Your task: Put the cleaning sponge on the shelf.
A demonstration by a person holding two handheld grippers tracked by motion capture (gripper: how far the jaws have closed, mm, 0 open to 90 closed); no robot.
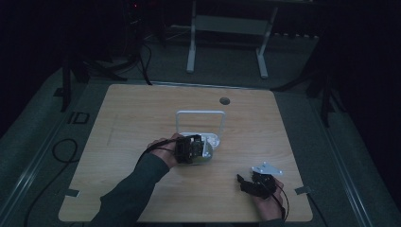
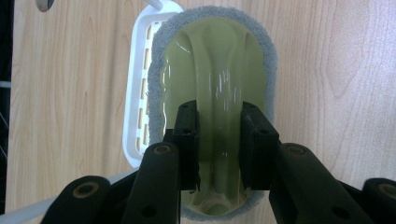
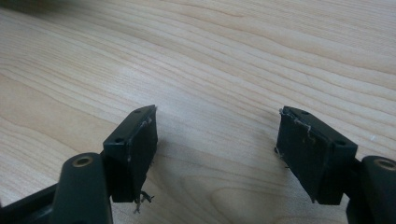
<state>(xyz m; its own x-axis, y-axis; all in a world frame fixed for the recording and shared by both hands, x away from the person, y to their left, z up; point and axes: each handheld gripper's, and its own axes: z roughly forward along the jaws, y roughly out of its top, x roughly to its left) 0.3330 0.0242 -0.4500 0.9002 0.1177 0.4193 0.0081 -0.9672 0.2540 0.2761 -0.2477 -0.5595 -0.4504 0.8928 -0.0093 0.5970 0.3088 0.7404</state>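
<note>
Near the desk's front right corner, right gripper (image 1: 247,182): jaws wide apart with nothing between them, low over bare wood (image 3: 210,65); little risk here beyond its cable catching.
Desk centre, left gripper (image 2: 218,140): clamped on the raised green ridge of the scrubber (image 2: 212,60).
Slip: the ridge looks glossy, so a quick lift may let it slide out.
Scrubber place: on the desk just beside the white tray (image 2: 135,93), overlapping its edge.
Snag: the grey foam rim could catch the tray and drag it.
Far side: the tray's tall handle (image 1: 200,113) may tip it if pulled.

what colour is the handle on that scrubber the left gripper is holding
Pale translucent green, with a grey scouring pad around the handle. It shows best in the left gripper view.
</note>
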